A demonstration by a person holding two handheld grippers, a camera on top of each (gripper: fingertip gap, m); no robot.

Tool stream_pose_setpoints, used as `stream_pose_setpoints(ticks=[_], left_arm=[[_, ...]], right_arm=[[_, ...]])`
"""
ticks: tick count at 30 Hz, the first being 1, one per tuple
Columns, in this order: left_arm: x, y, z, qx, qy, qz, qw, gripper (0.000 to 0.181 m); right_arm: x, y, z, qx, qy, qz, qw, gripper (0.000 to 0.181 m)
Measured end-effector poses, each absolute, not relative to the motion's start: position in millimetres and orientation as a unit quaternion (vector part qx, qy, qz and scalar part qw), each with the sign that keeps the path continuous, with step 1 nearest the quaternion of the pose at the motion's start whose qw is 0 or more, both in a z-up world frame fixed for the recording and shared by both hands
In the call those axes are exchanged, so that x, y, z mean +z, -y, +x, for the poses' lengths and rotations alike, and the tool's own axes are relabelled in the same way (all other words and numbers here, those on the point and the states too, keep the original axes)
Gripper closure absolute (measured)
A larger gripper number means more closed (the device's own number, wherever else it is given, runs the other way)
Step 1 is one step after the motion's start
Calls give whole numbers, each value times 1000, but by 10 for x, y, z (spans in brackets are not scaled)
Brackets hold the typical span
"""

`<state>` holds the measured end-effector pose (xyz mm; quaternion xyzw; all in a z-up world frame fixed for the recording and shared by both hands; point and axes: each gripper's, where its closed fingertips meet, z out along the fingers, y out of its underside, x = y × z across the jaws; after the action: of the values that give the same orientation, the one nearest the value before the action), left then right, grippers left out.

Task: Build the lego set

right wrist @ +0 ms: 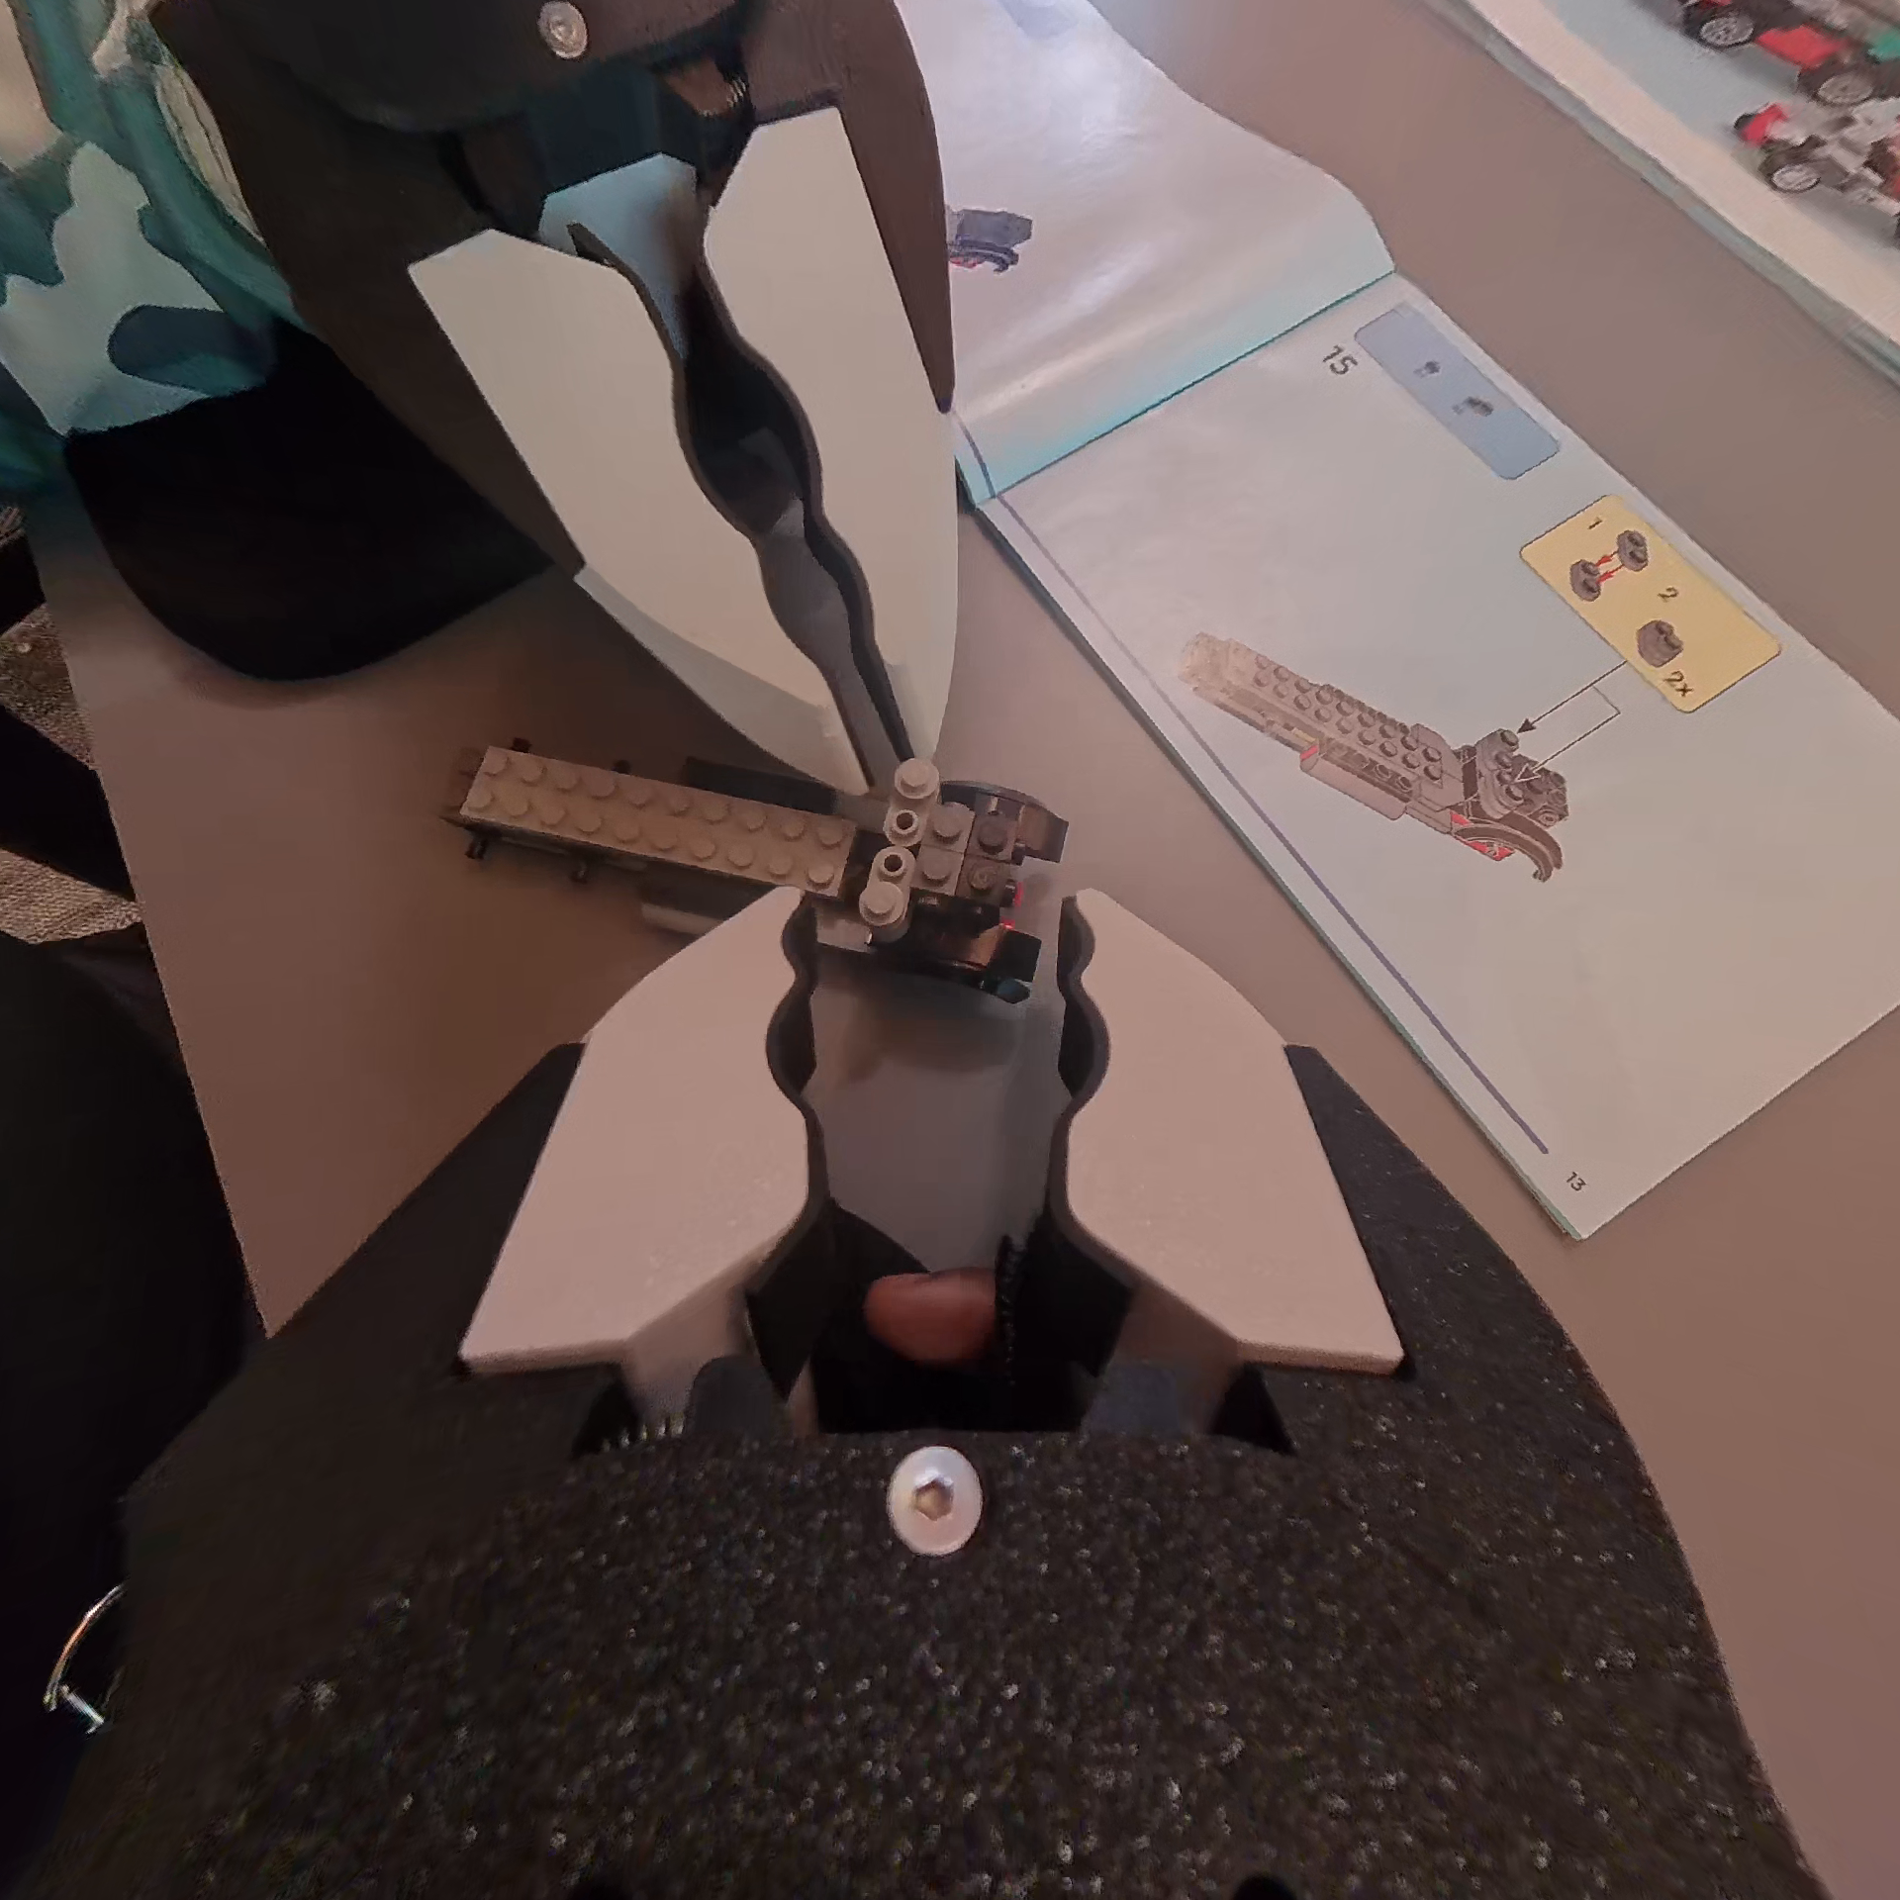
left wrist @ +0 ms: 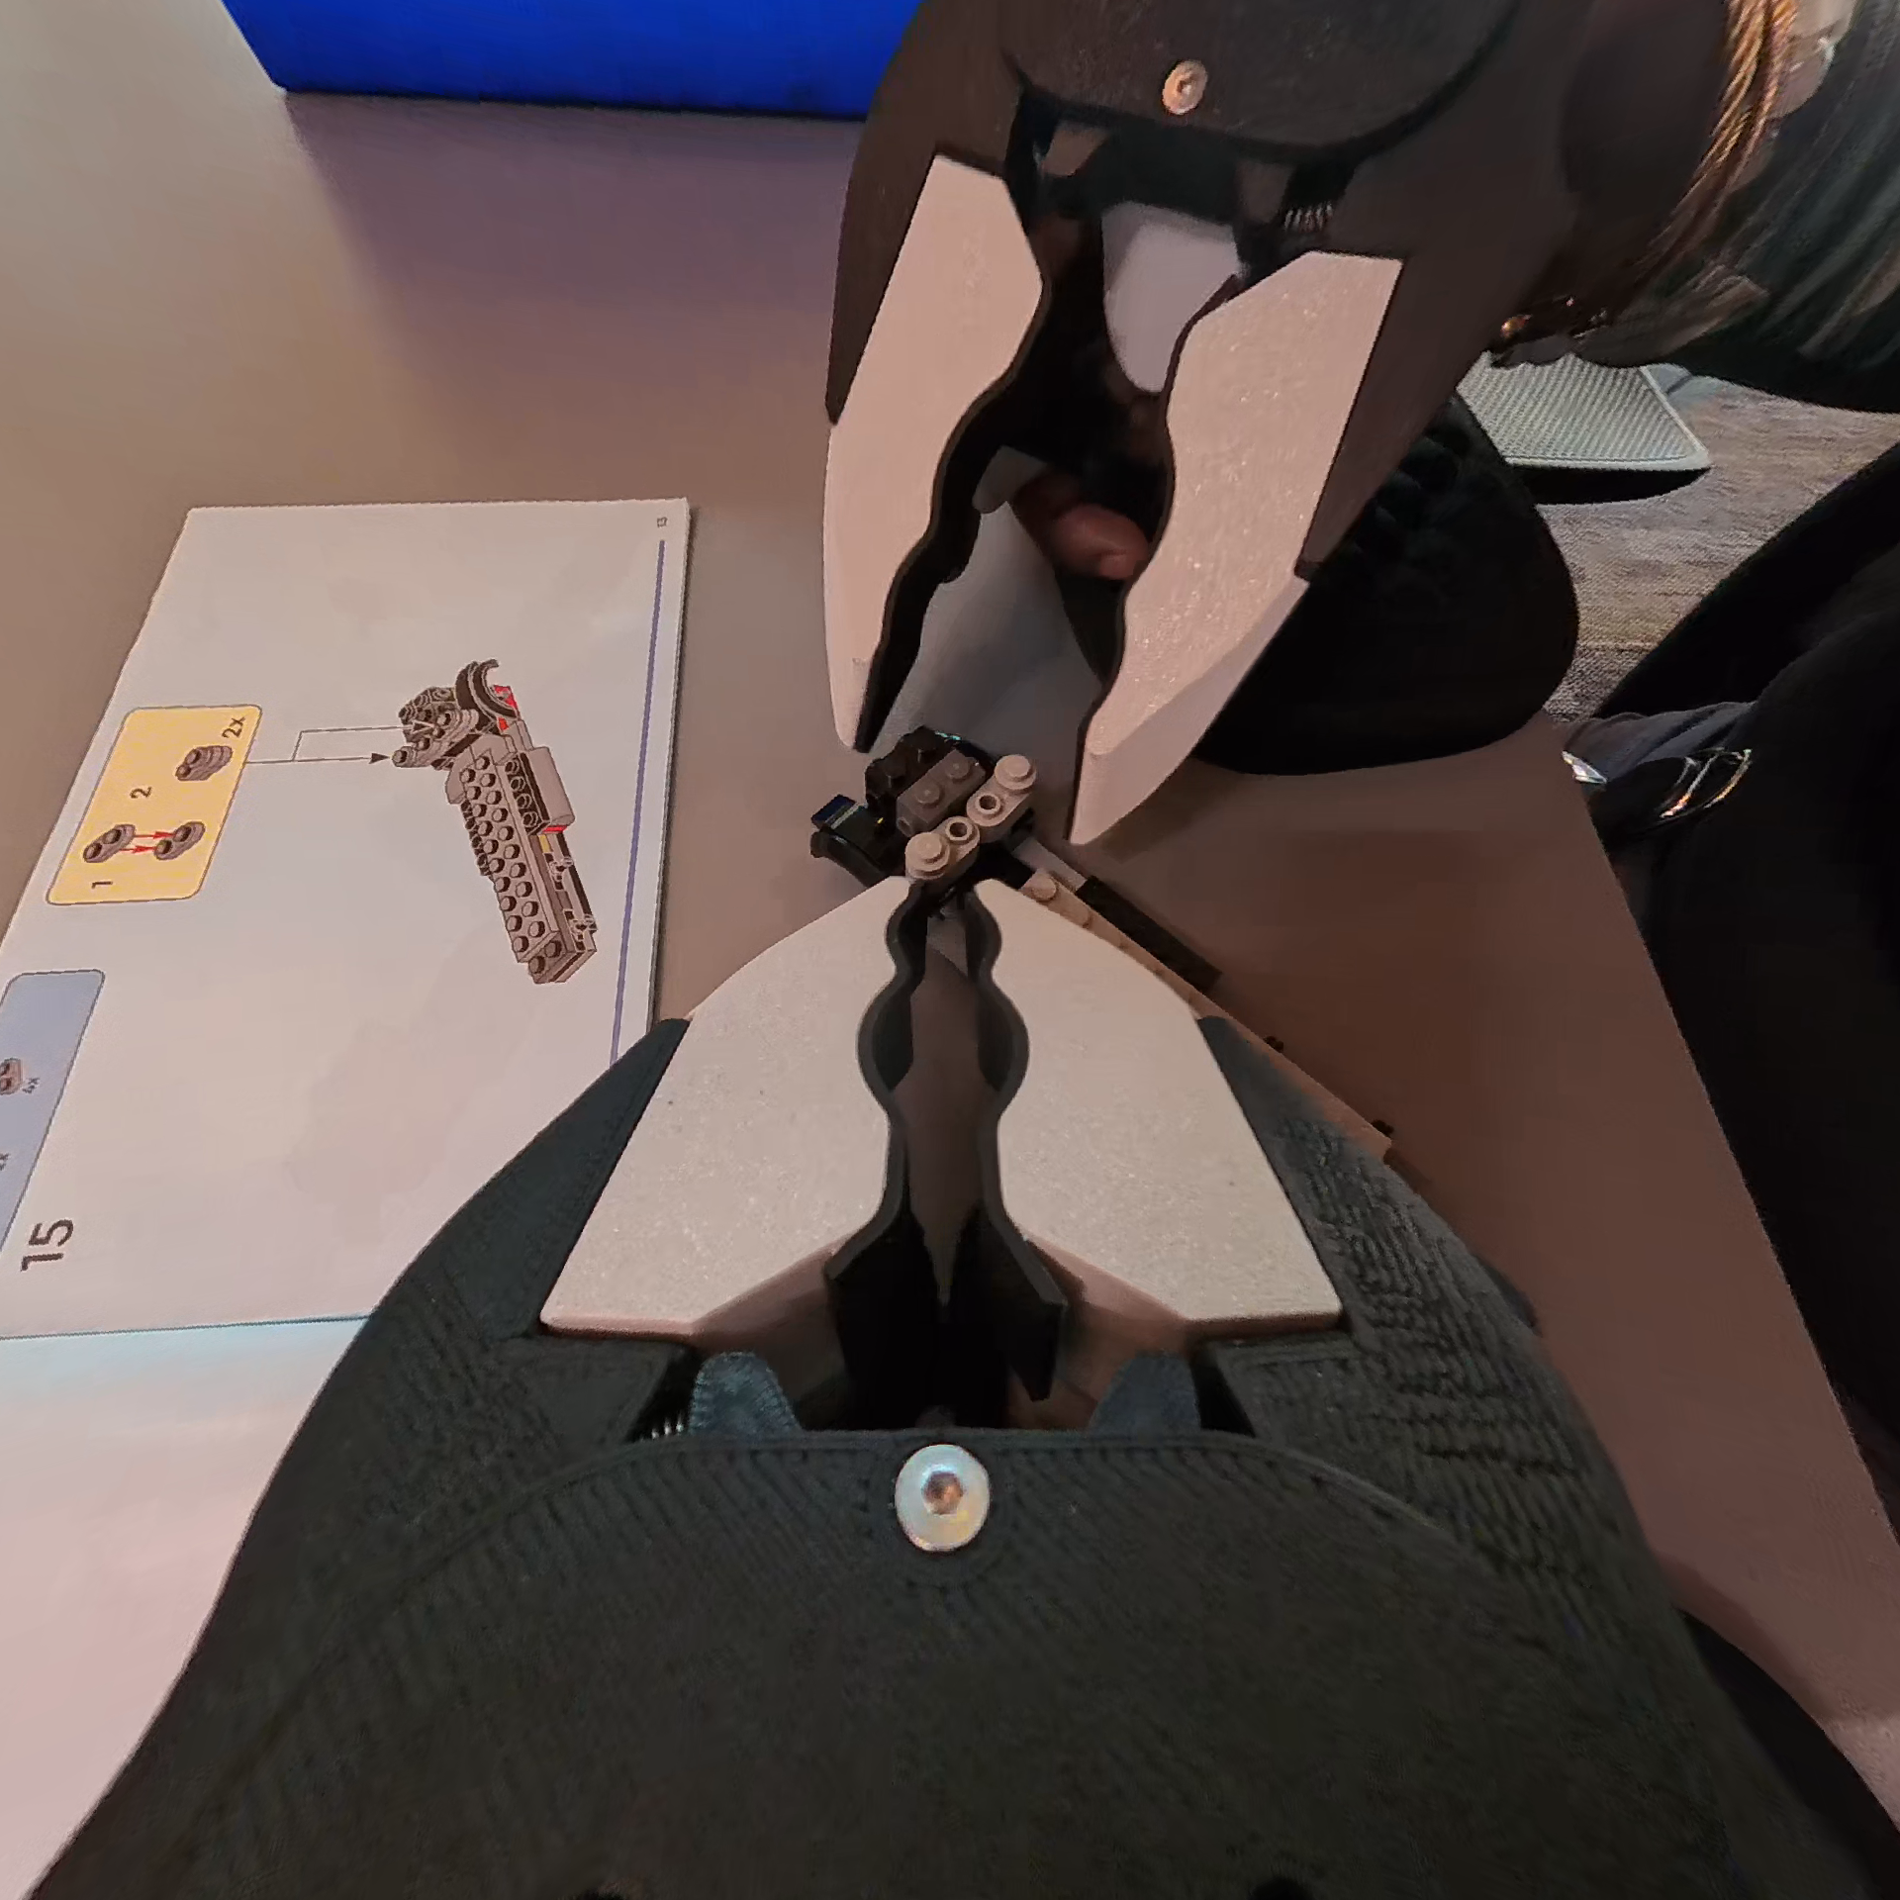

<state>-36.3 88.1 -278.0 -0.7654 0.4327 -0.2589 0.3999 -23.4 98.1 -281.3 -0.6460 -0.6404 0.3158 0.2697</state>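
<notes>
The lego model (right wrist: 658,823) lies on the table: a long light grey studded plate with a black and dark grey front end (left wrist: 905,792). Two small light grey round-ended plates (right wrist: 894,838) sit across that front end. My left gripper (left wrist: 941,892) has its jaws nearly closed, pinching the end of the nearer small plate (left wrist: 941,853). It also shows in the right wrist view (right wrist: 905,766), coming down from above. My right gripper (right wrist: 930,910) is open and empty, with its fingertips on either side of the model's front end. It shows opposite in the left wrist view (left wrist: 972,781).
An open instruction booklet (left wrist: 360,874) lies flat beside the model, and shows in the right wrist view (right wrist: 1439,771). A blue box (left wrist: 565,51) stands at the far table edge. A printed lego box (right wrist: 1748,103) lies beyond the booklet. The person's dark clothing (left wrist: 1768,925) borders the table edge. The tips of both grippers are at nearly the same place.
</notes>
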Motion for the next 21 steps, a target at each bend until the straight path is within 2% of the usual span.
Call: stream_pose_setpoints(ticks=[7,13,21], left_arm=[[-2794,-796,-312,-266,-462,-751,390,168],[-2836,-783,-299,-259,-472,-753,379,172],[-2625,-843,-329,-249,-449,-730,450,180]], right_arm=[[-2848,-976,-228,302,650,-642,272,152],[-2849,-965,-231,305,652,-639,270,153],[-2850,-966,-235,309,649,-641,269,153]])
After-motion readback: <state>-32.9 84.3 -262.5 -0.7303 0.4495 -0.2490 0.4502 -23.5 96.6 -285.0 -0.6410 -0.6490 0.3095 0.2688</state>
